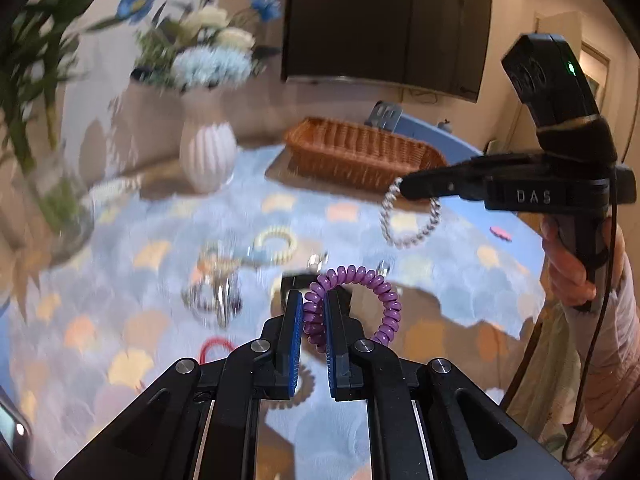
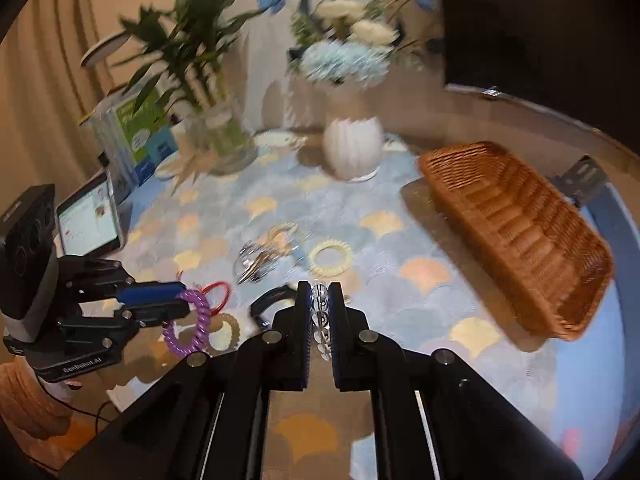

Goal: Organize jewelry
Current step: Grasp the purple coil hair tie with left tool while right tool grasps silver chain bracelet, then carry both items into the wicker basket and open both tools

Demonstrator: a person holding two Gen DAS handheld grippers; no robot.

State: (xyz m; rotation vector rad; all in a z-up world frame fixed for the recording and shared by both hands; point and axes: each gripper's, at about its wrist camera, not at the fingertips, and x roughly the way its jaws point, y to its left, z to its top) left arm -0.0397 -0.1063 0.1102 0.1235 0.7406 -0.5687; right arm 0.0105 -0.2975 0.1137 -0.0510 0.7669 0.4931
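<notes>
With each hand-held gripper clamped on a loop, the left hand-held gripper on the purple coil bracelet and the right hand-held gripper on the clear bead bracelet, either dangling piece risked slipping free before reaching the wicker basket ahead.

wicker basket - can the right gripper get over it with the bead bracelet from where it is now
Probably yes. The right gripper, shut on the bead bracelet, is above the table, and only bare tablecloth lies between it and the open, empty-looking wicker basket.
</notes>
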